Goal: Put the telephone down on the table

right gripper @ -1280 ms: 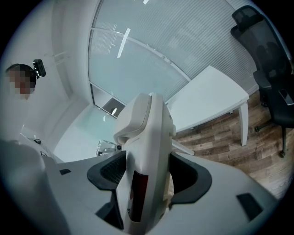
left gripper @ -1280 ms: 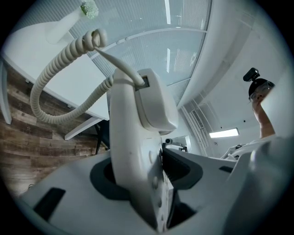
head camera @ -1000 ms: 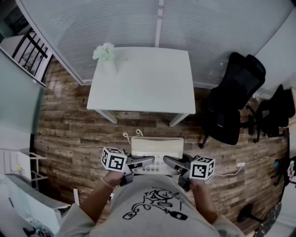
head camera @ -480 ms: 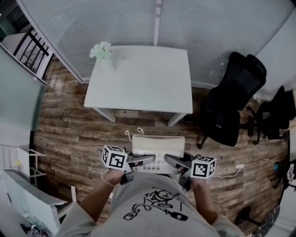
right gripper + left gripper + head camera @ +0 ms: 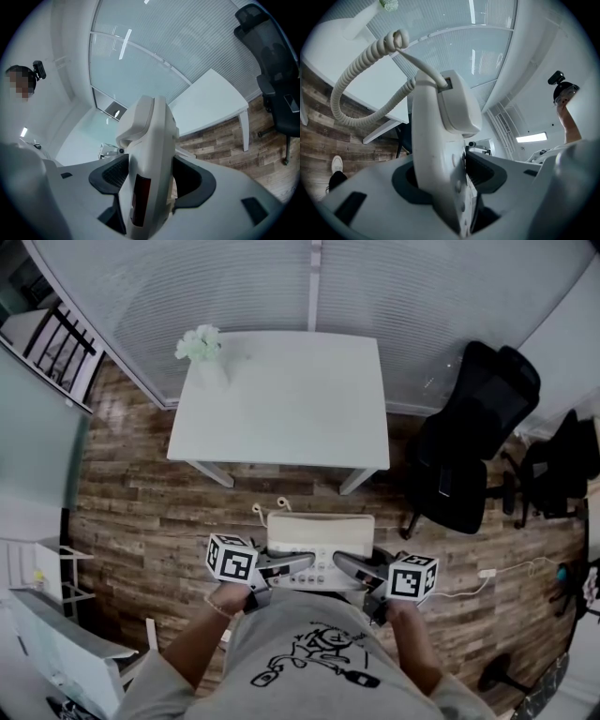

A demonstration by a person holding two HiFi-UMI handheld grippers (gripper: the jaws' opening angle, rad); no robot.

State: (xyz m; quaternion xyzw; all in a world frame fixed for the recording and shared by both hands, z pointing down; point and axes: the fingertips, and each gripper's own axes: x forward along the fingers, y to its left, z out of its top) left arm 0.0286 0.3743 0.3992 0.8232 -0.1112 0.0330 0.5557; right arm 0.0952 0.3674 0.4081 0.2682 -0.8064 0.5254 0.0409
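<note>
You held the telephone (image 5: 320, 536) above the floor, near your body, with the left gripper (image 5: 298, 565) and right gripper (image 5: 347, 568) each clamped on a side. This looked like the carrying step. Next you needed to reach the far table (image 5: 281, 409) and lower the telephone level.

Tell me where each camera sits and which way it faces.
Head view: on the person's head, facing steeply down at telephone and table; forearms, shirt show.
Left gripper view: on left gripper, along jaws clamping the telephone; head at right.
Right gripper view: on right gripper, along jaws clamping it; head at left.
All three share telephone and table.
</note>
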